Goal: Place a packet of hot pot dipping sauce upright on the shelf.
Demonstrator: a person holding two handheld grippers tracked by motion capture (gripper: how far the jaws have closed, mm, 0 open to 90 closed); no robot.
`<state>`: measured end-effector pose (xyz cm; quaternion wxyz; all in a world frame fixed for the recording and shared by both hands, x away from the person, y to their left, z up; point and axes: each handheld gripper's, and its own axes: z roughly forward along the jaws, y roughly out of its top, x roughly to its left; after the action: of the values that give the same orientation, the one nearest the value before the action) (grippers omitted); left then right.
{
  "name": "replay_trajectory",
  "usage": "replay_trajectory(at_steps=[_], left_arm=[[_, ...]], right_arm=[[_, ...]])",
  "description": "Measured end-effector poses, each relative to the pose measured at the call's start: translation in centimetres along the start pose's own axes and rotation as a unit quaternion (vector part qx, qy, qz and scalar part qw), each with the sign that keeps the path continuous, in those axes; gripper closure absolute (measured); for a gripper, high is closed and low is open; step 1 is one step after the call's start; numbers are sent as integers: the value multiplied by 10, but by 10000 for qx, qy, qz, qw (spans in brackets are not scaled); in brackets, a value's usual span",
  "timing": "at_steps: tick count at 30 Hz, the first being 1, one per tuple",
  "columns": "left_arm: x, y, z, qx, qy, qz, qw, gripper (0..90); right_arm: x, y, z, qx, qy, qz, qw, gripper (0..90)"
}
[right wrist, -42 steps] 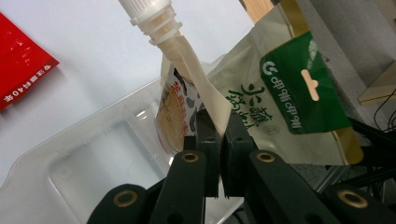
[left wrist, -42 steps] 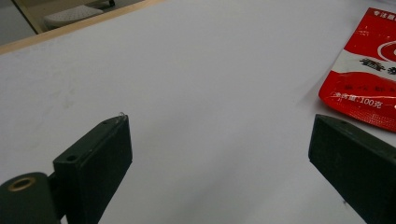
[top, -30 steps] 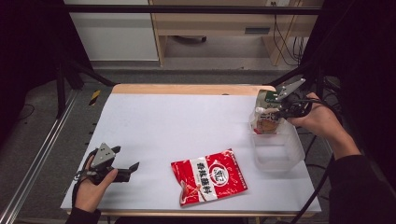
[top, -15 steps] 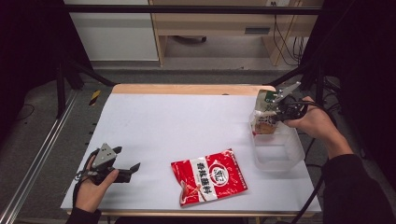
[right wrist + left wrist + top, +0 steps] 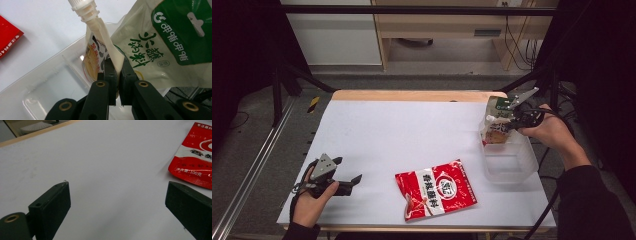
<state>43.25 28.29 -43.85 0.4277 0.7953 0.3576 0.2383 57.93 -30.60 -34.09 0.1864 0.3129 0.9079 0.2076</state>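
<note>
My right gripper is shut on the edge of a cream spouted pouch, which it holds over the far end of a clear plastic tray at the table's right. Behind the pouch in the tray leans a green-and-cream packet. A red sauce packet lies flat near the table's front. My left gripper rests at the front left of the white table, open, with bare table between its jaws.
The tray's near half holds nothing. A wooden strip runs along the table's far edge. Dark frame posts stand at both sides, and a cable trails from the right gripper past the table's right edge.
My right gripper with the spouted pouch has shifted slightly over the tray's far end. The left gripper and the red packet have stayed put.
</note>
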Motion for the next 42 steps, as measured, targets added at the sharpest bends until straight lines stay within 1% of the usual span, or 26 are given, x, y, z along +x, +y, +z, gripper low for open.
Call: replay_trajectory(at_steps=[3,7,9,12,14,16,17,18,19,20,21,25,26,29,30,31,36,37,39,42], left_arm=[[0,0,0,6,-6,3,10000,62],[0,0,0,9,-1,6,10000,62],[0,0,1,14,6,9,10000,62],[0,0,1,18,13,12,10000,62],[0,0,1,11,10,15,10000,62],[-1,0,2,17,5,19,10000,62],[-1,0,2,20,-3,27,10000,62],[-2,0,2,21,-16,42,10000,61],[-2,1,2,15,-26,37,10000,61],[-2,1,2,19,-34,46,10000,60],[-3,1,3,25,-41,49,10000,60],[-3,1,3,32,-70,50,10000,58],[-3,1,3,38,-74,47,10000,57],[-4,1,3,33,-92,36,9999,57],[-4,1,4,45,-115,51,9999,57],[-4,1,4,45,-115,51,9999,57],[-7,2,5,60,-161,97,9998,57],[-8,3,5,69,-169,110,9998,57],[-9,3,6,76,-188,140,9997,57],[-14,4,7,124,-204,233,9994,56]], right_arm=[[1,-1,-1,-44,5,16,10000,837],[4,-2,-6,-141,-76,77,9998,689],[6,-1,-11,-271,-154,165,9994,603],[9,-1,-21,-455,-321,158,9983,477],[14,1,-30,-577,-489,168,9970,421],[20,2,-40,-785,-582,142,9951,362],[24,3,-45,-872,-642,137,9940,344],[34,4,-54,-1000,-726,110,9923,308],[34,4,-54,-1000,-726,110,9923,308],[43,6,-63,-1100,-792,55,9908,282],[43,6,-63,-1100,-792,55,9908,282],[60,12,-75,-1239,-860,-27,9886,219],[64,14,-78,-1265,-865,-22,9882,214],[75,18,-85,-1427,-891,-15,9857,195],[84,20,-88,-1504,-891,12,9846,190],[84,20,-88,-1504,-891,12,9846,190],[106,24,-92,-1731,-937,5,9804,160],[110,25,-92,-1718,-922,42,9808,158],[120,27,-91,-1722,-958,38,9804,161],[136,29,-86,-1727,-940,42,9805,161]])
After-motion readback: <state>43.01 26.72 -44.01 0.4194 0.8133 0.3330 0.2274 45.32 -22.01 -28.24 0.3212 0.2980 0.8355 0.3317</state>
